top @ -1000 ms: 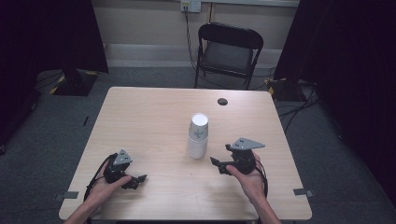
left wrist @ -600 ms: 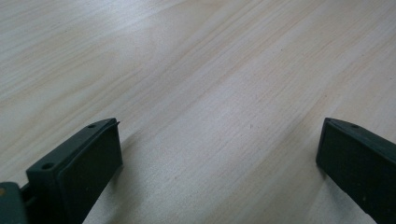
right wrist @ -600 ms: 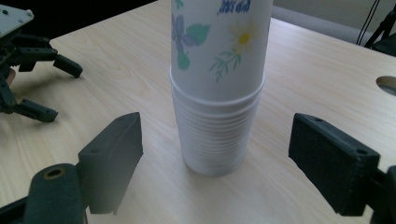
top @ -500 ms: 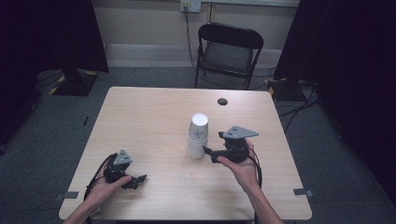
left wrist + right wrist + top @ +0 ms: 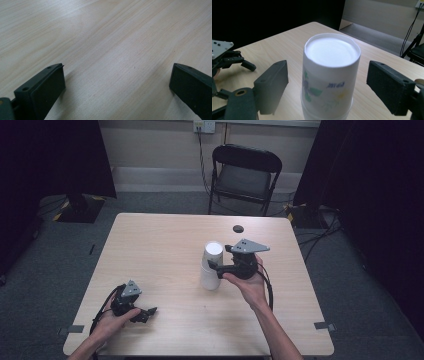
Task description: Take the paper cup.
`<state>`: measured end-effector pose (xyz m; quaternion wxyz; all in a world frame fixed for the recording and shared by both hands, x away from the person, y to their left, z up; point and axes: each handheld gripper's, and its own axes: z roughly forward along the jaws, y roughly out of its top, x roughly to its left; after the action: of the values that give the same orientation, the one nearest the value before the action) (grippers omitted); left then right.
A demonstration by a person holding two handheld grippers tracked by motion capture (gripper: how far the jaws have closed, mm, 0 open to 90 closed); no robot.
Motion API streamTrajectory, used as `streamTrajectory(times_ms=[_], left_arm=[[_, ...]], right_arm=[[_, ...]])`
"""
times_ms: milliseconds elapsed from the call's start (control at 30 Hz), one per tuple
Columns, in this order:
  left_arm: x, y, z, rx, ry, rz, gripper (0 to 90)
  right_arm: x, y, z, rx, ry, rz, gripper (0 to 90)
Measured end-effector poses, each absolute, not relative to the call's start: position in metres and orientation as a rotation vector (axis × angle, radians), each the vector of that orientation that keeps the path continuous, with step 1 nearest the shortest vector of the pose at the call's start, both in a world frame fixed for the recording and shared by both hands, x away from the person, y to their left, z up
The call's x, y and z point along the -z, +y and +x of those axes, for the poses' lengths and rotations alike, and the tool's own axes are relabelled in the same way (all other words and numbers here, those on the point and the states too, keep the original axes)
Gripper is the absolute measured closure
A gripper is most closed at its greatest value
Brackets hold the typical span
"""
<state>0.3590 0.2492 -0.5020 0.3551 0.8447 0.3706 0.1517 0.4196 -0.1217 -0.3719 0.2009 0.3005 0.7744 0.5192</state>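
Note:
A stack of upside-down white paper cups stands near the middle of the wooden table. The top cup bears a flower print and blue lettering. My right gripper is raised off the table, level with the upper cup. Its jaws are open on either side of the cup, with a gap at each side. My left gripper rests open low over the table's near left part, with bare wood between its jaws. The left gripper also appears far left in the right gripper view.
A small black round object lies near the table's far edge. A black folding chair stands behind the table. Cables run over the grey floor at the right, and dark curtains hang on both sides.
My right gripper has risen and moved forward and left to the cup stack, so its open jaws now flank the top cup. The left gripper has stayed put.

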Motion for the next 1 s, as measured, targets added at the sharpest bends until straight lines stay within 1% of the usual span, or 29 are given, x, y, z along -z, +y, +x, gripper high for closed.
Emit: streamTrajectory(times_ms=[267, 600, 800, 1000], left_arm=[[0.502, 0.249, 0.359, -0.393, 0.958, 2.182, 0.0], [0.502, 0.249, 0.359, -0.393, 0.958, 2.182, 0.0], [0.502, 0.249, 0.359, -0.393, 0.958, 2.182, 0.0], [0.502, 0.249, 0.359, -0.393, 0.958, 2.182, 0.0]], right_arm=[[0.381, -0.109, 0.433, -1.443, 2.174, 0.852, 18.4], [0.388, -0.102, 0.444, -1.47, 2.187, 0.841, 24.4], [0.39, -0.103, 0.444, -1.489, 2.182, 0.845, 30.5], [0.387, -0.105, 0.445, -1.493, 2.175, 0.849, 31.0]])
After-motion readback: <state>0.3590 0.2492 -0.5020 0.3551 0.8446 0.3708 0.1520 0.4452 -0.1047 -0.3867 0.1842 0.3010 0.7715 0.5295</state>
